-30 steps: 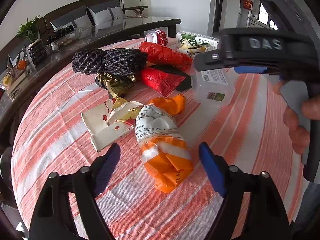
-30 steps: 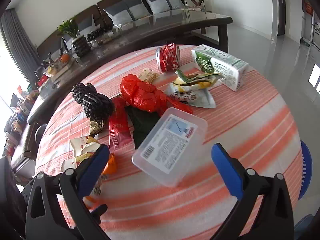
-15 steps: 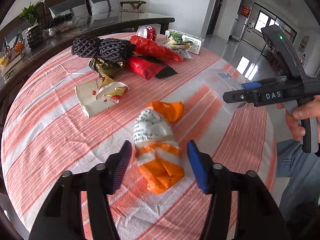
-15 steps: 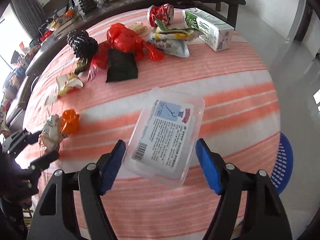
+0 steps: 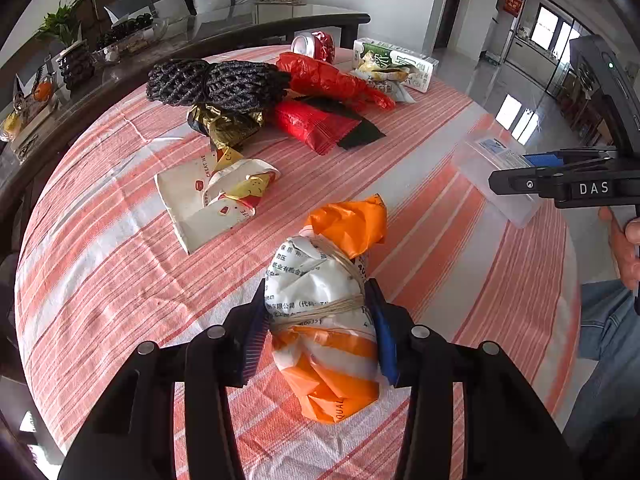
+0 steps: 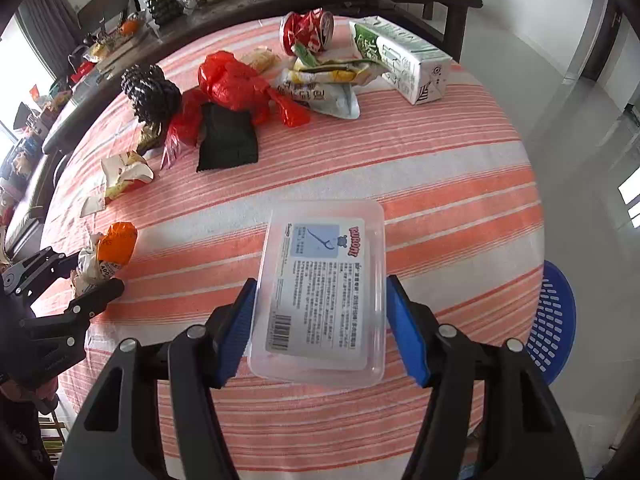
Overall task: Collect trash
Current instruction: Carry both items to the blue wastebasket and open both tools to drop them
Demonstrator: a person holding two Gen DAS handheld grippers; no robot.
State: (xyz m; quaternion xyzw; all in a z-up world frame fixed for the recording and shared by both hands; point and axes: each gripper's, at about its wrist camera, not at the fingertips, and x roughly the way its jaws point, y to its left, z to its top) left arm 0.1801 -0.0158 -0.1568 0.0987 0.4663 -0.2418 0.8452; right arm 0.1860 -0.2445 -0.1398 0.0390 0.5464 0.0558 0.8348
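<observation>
Both grippers have come in over their targets since the earlier frames, and their jaws, wide apart then, now flank the items closely

Left wrist view: the left gripper sits at lower centre with its jaws closing on the orange and white tied bag; both pads look pressed against the bag's sides where string binds it. The bag lies on the striped tablecloth. Further up lie a crumpled paper wrapper, a black mesh bundle, a gold foil wrapper, a red snack packet and a red plastic bag. A crushed red can and a green and white carton sit at the upper edge. At the right edge the right gripper reaches over the clear plastic box

Right wrist view: the right gripper at lower centre has its jaws closing around the clear plastic box, label up near the table's near edge. The left pad touches the box's side; the right pad seems just shy of it or barely touching. A blue basket shows below the table at the right, likely the bin

Judging by the scene, collection is at an early stage: two pieces are being gripped, nothing is visibly binned, and most of the trash remains on the cloth
</observation>
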